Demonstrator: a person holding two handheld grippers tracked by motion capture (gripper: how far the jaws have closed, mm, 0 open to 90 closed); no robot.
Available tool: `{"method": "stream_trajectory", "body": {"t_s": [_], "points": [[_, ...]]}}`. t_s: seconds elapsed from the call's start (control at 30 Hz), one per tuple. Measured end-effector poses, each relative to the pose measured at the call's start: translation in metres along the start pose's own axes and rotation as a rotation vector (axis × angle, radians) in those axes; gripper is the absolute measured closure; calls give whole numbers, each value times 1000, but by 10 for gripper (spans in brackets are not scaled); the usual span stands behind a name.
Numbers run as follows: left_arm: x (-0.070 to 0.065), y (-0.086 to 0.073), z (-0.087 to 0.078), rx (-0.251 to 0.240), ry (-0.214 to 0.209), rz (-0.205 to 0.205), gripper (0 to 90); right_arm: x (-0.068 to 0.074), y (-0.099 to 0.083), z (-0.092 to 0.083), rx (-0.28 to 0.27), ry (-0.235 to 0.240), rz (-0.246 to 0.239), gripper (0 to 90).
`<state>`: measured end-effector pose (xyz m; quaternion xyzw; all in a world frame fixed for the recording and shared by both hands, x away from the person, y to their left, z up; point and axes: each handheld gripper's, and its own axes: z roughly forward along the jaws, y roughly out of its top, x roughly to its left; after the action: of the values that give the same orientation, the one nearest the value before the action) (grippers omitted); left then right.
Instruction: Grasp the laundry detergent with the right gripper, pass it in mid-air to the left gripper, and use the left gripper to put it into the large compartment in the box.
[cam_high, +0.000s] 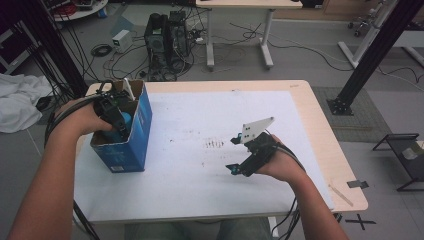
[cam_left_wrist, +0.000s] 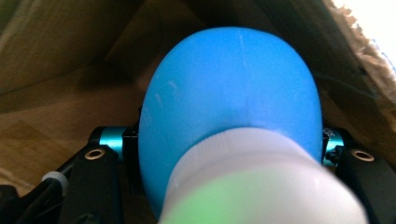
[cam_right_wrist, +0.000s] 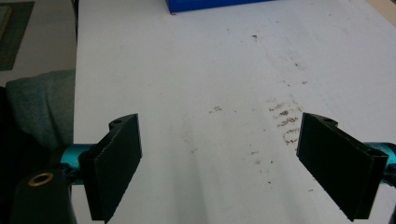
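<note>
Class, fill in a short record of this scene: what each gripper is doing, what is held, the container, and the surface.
Left gripper: inside the box, jaws on either side of the bulb
Held item: blue bulb with a white neck
Container: blue cardboard box, open top, on the table's left side
Right gripper: open, nothing between the jaws, over the table
Surface: white table with dark smudges near the middle

White sheet (cam_high: 200, 165) w/ brown smudges (cam_high: 215, 144) covering wooden table (cam_high: 325, 145). Beyond at 12: PC tower (cam_high: 167, 37), tangled cables (cam_high: 120, 55), 2nd desk (cam_high: 240, 30). White cloth (cam_high: 17, 100) at 9. Black frame (cam_high: 370, 55) at 2.
</note>
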<state>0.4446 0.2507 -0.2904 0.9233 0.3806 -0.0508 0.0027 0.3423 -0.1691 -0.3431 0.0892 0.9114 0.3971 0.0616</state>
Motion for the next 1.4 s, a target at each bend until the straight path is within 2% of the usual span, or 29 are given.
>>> {"method": "stream_trajectory", "body": {"t_s": [0.13, 0.17, 0.23, 0.27, 0.4, 0.5, 0.73, 0.77, 0.83, 0.93, 1.1, 1.13, 1.33, 1.4], "points": [[-2, 1, 0, -5, 7, 1, 338, 1, 0, -1, 1, -2, -3, 132], [-2, 1, -1, 3, 11, 14, 337, 1, 0, -1, 1, -4, -5, 132], [-4, 1, -1, -10, 4, 0, 337, 1, -1, -2, -1, -4, -5, 132], [-3, 1, -2, 5, 6, 21, 337, 1, -1, -2, -5, -5, -6, 132], [-4, 0, -7, -13, 11, 4, 309, 1, -1, -3, -6, -6, -7, 132], [-3, -2, -10, -5, 16, 19, 309, 1, 0, -2, -9, -7, -5, 132], [-6, -4, -15, 0, 18, 21, 291, 0, 1, 0, -10, -4, -6, 132], [-8, -5, -16, -6, 18, 11, 286, -1, 1, -1, -9, 0, -10, 132], [-8, -5, -19, -3, 8, 19, 286, -1, 1, -1, -11, -2, -11, 132], [-9, -6, -24, -5, 24, 23, 286, -1, 2, -2, -10, -5, -12, 132], [-12, -8, -31, 4, 23, 19, 263, -2, 3, -5, -10, -6, -13, 132], [-12, -8, -33, 5, 36, 18, 263, -2, 4, -5, -7, -6, -14, 132], [-17, -12, -50, -19, 40, 6, 263, -4, 7, -10, -3, -10, -19, 132], [-18, -13, -56, -13, 36, 12, 263, -5, 8, -12, -3, -12, -19, 132]]}}
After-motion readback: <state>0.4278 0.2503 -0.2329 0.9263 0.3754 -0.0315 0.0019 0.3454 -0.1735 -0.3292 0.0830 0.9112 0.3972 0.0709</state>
